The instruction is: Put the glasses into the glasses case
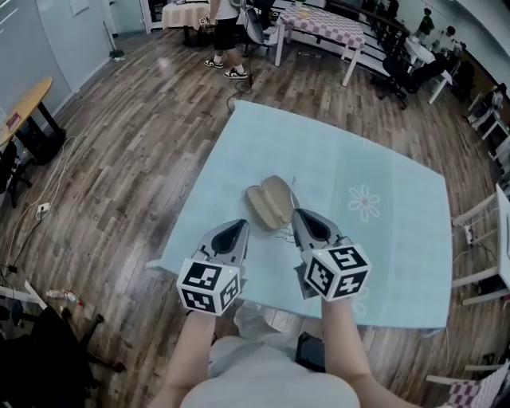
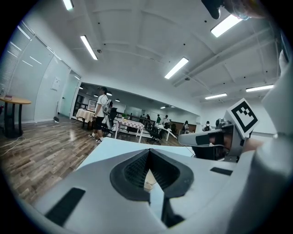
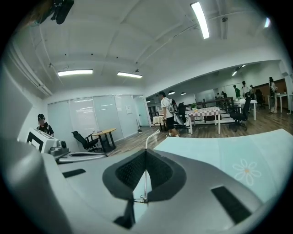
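Note:
An open beige glasses case (image 1: 269, 203) lies on the light blue tablecloth (image 1: 382, 159), just beyond both grippers. My right gripper (image 1: 305, 217) is shut on the thin metal glasses (image 3: 145, 178). One temple arm runs up between its pads and sticks out past the tips, and the rest of the frame (image 1: 284, 233) hangs low between the two grippers. My left gripper (image 1: 237, 226) sits left of the case with its jaws together and nothing seen in them. In the left gripper view a sliver of the case (image 2: 147, 183) shows behind the closed jaws (image 2: 149, 153).
The near table edge (image 1: 319, 315) runs just under my wrists. A flower print (image 1: 364, 202) marks the cloth to the right. Wood floor surrounds the table. A person (image 1: 225, 36) stands at the back near checked-cloth tables (image 1: 323, 24), and a round wooden table (image 1: 24, 107) is far left.

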Tool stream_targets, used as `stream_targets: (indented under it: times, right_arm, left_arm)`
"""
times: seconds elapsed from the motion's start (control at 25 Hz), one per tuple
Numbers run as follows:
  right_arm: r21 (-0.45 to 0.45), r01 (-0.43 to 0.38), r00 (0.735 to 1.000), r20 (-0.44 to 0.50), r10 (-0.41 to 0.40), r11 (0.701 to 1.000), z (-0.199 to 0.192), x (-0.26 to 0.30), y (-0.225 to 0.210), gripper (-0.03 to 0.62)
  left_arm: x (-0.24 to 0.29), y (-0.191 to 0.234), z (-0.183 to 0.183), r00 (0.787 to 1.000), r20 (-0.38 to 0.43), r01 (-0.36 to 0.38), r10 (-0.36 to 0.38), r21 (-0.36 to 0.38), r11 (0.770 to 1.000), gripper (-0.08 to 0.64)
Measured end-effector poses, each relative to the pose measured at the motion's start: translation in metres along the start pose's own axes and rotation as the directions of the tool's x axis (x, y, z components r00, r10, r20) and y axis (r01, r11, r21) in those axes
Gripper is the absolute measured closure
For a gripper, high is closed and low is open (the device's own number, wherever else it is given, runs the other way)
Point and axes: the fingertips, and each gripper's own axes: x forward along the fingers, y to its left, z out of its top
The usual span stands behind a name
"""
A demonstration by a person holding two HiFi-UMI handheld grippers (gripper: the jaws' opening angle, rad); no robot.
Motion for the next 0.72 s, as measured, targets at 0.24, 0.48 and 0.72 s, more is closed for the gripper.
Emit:
stream_targets:
  times: [0.24, 0.48, 0.72]
  right_arm:
    - [-0.001, 0.007, 1.000, -0.022, -0.007, 1.000, 0.003, 0.044, -0.017, 0.584]
    - [0.001, -0.004, 0.999, -0.046, 0.004, 1.000, -0.002, 0.090, -0.031, 0.584]
    - [0.051, -0.048, 0.998, -0.037, 0.050, 0.998, -0.009, 0.126, -0.040, 0.584]
  left_arm:
    - [0.020, 0.028, 0.005, 1.000, -0.016, -0.018, 0.018, -0.006, 1.000, 0.552]
    - [0.040, 0.050, 0.003, 0.999, -0.033, -0.038, 0.037, -0.021, 0.999, 0.552]
    - [0.057, 0.059, 0.001, 0.998, -0.041, -0.051, 0.049, -0.038, 0.998, 0.552]
